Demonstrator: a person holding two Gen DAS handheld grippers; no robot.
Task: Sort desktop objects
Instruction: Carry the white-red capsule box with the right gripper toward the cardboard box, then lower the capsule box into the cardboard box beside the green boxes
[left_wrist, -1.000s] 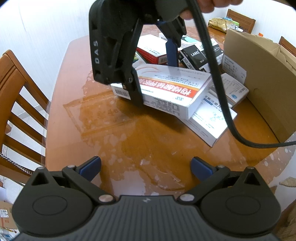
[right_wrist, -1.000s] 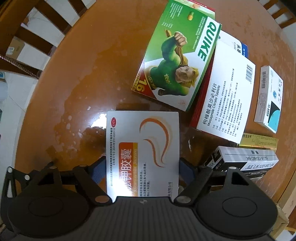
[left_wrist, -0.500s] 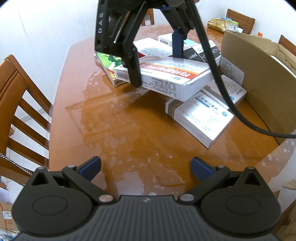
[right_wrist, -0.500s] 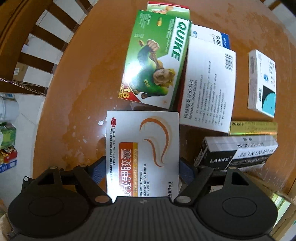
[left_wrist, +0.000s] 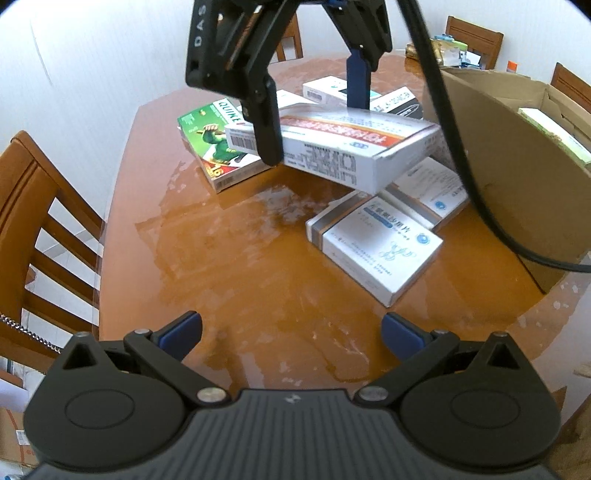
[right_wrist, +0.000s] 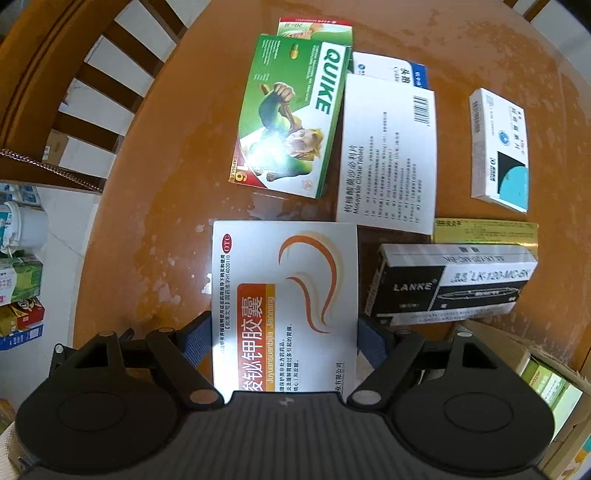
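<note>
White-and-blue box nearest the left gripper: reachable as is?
Probably yes. The left gripper is open and empty, and bare table lies between it and the white-and-blue box, whose top is uncovered.

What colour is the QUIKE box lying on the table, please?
Mainly green, with a cartoon figure; the QUIKE box shows best in the right wrist view.

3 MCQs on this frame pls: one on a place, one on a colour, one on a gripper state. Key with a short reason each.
1. Where is the white-and-orange box?
A. flat on the table
B. in the air between the right gripper's fingers
C. inside the cardboard box

2. Main colour of the QUIKE box?
A. green
B. blue
C. black

3. The left gripper is:
A. shut on a box
B. open and empty
C. out of view

Key:
1 B, the left wrist view shows it clamped clear above the table.
2 A, its front face is green.
3 B, its blue fingers stand apart with bare table between.
</note>
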